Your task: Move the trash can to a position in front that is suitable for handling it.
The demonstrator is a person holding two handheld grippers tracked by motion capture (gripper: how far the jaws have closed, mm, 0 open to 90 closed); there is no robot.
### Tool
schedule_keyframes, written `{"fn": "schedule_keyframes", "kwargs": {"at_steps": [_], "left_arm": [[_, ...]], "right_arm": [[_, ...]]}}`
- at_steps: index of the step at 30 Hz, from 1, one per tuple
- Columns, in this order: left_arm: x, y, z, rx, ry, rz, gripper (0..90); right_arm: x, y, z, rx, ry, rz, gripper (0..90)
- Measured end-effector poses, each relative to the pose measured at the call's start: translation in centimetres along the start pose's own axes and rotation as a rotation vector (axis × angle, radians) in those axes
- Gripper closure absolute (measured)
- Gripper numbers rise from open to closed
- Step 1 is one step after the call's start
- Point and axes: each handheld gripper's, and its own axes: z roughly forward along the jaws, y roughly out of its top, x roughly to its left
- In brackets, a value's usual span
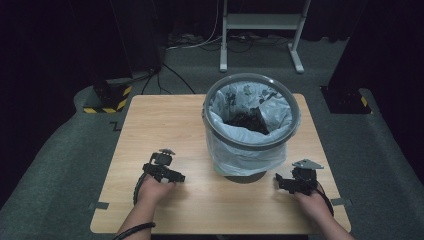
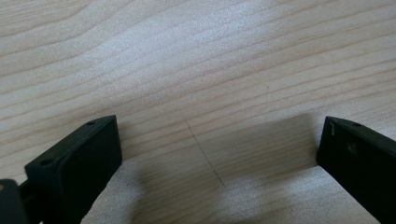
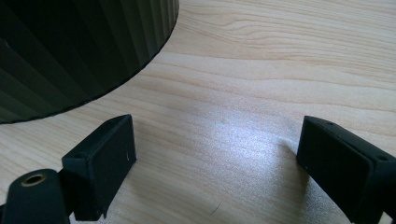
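The fingers of the left gripper are standing wide apart with nothing between them, hovering close over the bare wood grain of the worktop and casting a soft shadow on it. The fingers of the right gripper are likewise spread and empty, sitting low over the worktop, with the dark ribbed base of the bin showing just beyond the one at the left of the right gripper view. In the high view the left gripper is lying near the front left of the worktop, its fingers pointing inward toward the bin, and the left hand is wrapping it from behind with the forearm coming in from the bottom edge and a dark band around the wrist. The right gripper is mirroring that pose at the front right, pointing inward at the foot of the bin, with the right hand gripping it from behind. The bin is standing upright between and beyond the two grippers, near the middle of the worktop. It is round and grey, lined with a pale printed plastic bag folded over the rim and hanging down the outside, and something dark is lying at the bottom.
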Motion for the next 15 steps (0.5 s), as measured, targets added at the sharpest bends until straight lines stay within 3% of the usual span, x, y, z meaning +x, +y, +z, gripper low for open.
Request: {"fn": "schedule_keyframes", "kwargs": {"at_steps": [3,9,10,11,13,15], "left_arm": [[0.1,0.3,0.0,0.035,0.008,-0.013,0.0],[0.5,1.4,0.0,0.222,0.004,-0.052,1.0],[0.5,1.6,-0.1,0.244,0.001,-0.073,2.7],[0.8,1.8,-0.4,0.271,0.003,-0.046,6.4],[1.0,2.1,-0.9,0.282,-0.003,-0.060,21.9],[1.3,2.4,-1.4,0.300,-0.041,-0.057,22.3]], "right_arm": [[0.0,0.0,0.0,0.000,0.003,-0.007,11.3],[0.1,0.1,0.1,0.005,0.012,-0.003,10.8],[0.1,0.1,0.1,0.005,0.014,-0.003,10.8],[0.1,0.1,0.1,0.005,0.015,-0.004,10.8],[0.1,0.2,0.1,0.005,0.016,-0.004,10.7],[0.1,0.1,0.1,0.006,0.015,-0.001,10.8]]}}
